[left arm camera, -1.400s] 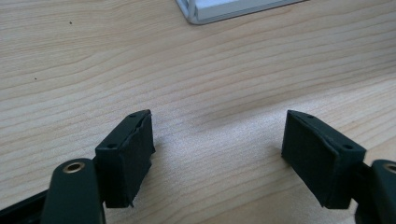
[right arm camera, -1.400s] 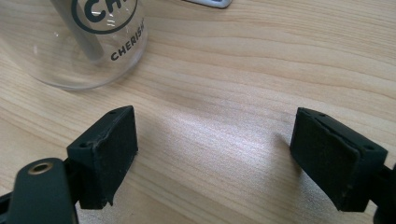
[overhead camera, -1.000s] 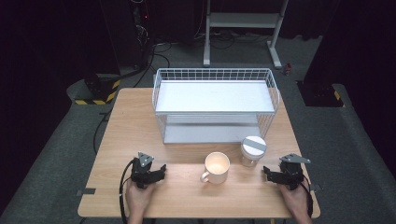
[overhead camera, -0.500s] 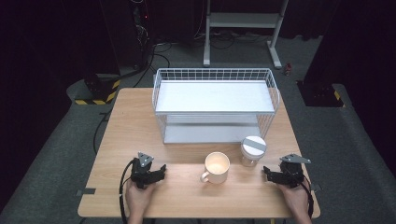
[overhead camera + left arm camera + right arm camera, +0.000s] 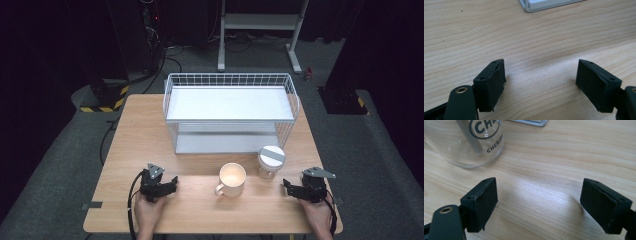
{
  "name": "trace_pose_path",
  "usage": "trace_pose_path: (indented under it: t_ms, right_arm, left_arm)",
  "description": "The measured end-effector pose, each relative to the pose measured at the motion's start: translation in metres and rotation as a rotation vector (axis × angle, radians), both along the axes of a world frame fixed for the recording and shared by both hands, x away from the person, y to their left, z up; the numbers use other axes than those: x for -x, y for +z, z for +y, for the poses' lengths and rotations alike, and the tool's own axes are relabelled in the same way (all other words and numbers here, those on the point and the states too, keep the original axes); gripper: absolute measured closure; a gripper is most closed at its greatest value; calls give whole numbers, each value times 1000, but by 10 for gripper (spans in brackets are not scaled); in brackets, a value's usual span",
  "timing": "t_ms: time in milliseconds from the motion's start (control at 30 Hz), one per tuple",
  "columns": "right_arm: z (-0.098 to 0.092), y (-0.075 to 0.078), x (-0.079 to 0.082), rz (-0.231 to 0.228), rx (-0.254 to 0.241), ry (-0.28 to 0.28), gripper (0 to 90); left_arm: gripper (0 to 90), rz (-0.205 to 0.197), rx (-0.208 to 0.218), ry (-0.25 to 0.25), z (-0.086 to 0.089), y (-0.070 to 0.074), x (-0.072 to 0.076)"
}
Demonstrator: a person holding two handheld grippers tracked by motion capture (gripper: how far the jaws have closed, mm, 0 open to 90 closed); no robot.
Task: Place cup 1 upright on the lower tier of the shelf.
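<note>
A cream mug [image 5: 232, 179] stands at the front middle of the wooden table [image 5: 145, 135], handle toward the lower left. Right of it is a clear glass jar [image 5: 271, 161] with a white lid; its printed wall [image 5: 474, 142] shows at the upper left of the right gripper view. My left gripper [image 5: 172, 185] rests near the front left, pointing right at the mug, open with bare wood between its jaws [image 5: 541, 82]. My right gripper [image 5: 287, 189] rests at the front right, pointing left, open; its jaws [image 5: 539, 200] have just closed slightly with nothing between them.
A white wire rack [image 5: 167, 100] with two shelves takes up the back half of the table; a corner of its base [image 5: 544, 5] shows in the left gripper view. Dark floor with cables and a metal stand [image 5: 260, 22] lies beyond.
</note>
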State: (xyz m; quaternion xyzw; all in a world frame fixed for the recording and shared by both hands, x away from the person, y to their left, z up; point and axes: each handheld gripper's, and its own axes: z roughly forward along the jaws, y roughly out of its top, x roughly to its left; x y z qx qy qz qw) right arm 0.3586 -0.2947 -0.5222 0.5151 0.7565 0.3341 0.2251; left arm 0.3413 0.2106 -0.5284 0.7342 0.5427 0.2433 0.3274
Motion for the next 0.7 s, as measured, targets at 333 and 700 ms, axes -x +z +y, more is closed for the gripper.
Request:
trace_pose_path:
  t_ms: [333,700]
  right_arm:
    - [-1,1,10,-22,-20,19,145]
    - [4,1,18,-17,-12,46,145]
  left_arm:
    - [237,1,-1,2,0,0,0]
    - [238,0,-1,5,0,0,0]
